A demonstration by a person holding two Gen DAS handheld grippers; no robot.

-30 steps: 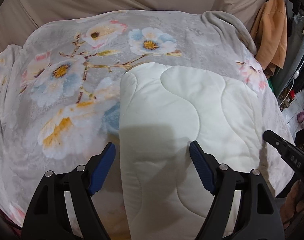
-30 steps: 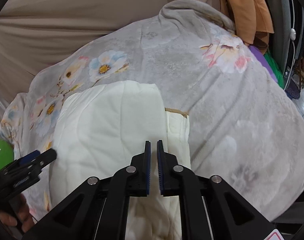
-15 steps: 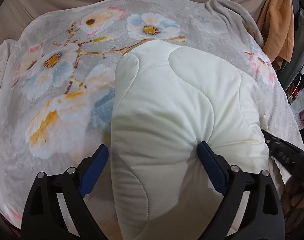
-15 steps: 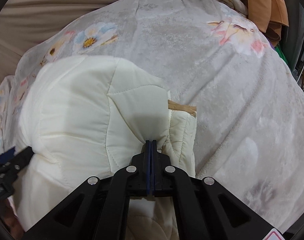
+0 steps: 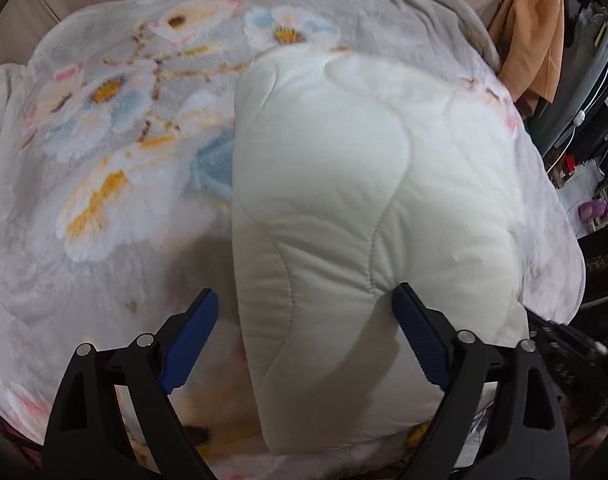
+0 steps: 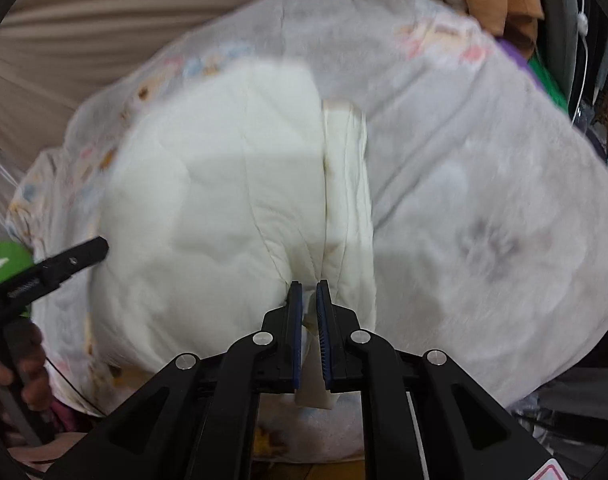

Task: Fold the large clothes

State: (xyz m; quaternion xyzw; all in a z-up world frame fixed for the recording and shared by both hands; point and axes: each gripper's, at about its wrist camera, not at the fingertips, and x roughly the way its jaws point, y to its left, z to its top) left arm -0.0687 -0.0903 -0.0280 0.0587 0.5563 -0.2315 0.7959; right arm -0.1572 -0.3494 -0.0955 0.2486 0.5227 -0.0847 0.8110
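The folded cream quilted garment (image 5: 356, 208) lies on the floral grey fleece blanket (image 5: 104, 152). The right gripper (image 6: 310, 300), just easing apart, still pinches its six-o'clock edge; the left gripper (image 5: 304, 320) has spread wide, straddling that edge unclamped — probably letting go.

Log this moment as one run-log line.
left gripper: open over quilted garment | right gripper: jaws just opening, fabric between | surface: floral blanket
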